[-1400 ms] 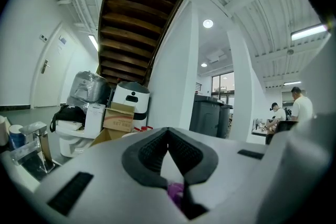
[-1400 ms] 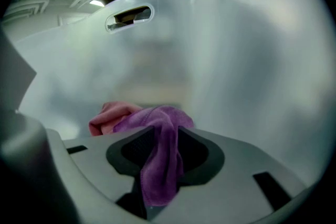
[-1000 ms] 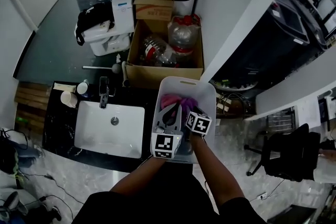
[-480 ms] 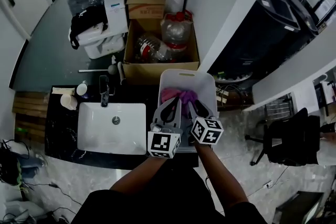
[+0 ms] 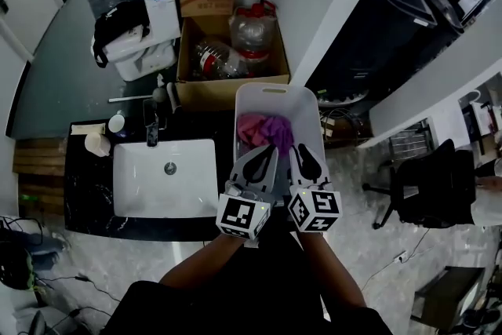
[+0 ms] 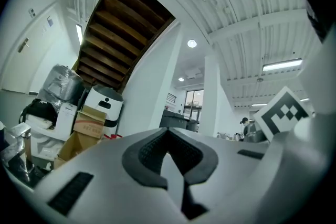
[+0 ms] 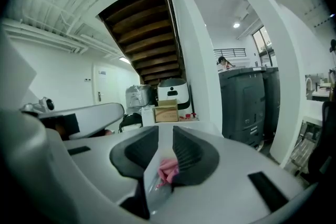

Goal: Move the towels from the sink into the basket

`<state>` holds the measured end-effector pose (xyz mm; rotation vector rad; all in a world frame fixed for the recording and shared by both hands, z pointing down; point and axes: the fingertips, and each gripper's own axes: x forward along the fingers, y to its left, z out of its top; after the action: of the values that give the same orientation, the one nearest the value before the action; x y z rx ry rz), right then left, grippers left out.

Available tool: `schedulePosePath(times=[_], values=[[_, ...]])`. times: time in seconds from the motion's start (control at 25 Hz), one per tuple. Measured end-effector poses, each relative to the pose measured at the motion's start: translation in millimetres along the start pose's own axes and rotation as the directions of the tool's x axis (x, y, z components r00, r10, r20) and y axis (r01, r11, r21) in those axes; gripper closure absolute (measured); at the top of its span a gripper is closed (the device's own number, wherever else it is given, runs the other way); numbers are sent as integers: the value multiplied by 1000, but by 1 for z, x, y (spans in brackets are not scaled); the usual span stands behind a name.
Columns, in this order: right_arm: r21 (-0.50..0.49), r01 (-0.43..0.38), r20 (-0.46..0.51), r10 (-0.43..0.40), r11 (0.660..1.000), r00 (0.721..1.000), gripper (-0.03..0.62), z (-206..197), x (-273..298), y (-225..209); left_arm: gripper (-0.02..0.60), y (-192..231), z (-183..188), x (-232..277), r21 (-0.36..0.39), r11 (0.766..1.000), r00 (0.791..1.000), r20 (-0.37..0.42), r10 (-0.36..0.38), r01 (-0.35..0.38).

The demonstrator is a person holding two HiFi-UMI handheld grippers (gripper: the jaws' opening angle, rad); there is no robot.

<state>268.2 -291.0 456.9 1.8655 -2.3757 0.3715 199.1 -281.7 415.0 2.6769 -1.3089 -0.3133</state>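
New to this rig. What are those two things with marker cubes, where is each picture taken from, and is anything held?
No robot: a person holds a two-jaw gripper in each hand; the marker cubes belong to them. The head view looks down from the person's head; each gripper view rides on its gripper and looks along the jaws. Below are a white sink in a dark counter and, right of it, a white basket with pink and purple towels. Over the basket, the left gripper is shut and empty. The right gripper has jaws slightly apart that have just been closing; pink shows in the gap, caught or merely beyond it I cannot tell.
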Motion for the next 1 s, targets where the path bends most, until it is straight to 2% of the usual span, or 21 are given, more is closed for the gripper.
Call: schedulePosePath(times=[0.12,0.28,0.44,0.72,0.88,1.0], values=[[-24,-19,15,19,1000,1000,540,3,-19,7,571,-15,3,-10,44,999,1000,2,-8,8],[-26,-57,37,58,998,998,569,-2,-49,9,571,-28,0,-32,67,996,999,-3,53,-53],[-45,-120,65,122,992,990,571,0,-85,10,571,-54,2,-51,74,991,994,10,112,-112],[-100,-148,125,160,984,979,571,2,-160,-10,571,-133,-2,-78,149,981,992,13,122,-123],[-107,-193,115,205,975,972,571,-16,-198,-18,571,-164,-19,-99,120,977,984,3,180,-179],[-103,-201,135,214,974,967,571,-22,-215,-19,571,-183,-29,-110,140,973,982,-8,187,-184]])
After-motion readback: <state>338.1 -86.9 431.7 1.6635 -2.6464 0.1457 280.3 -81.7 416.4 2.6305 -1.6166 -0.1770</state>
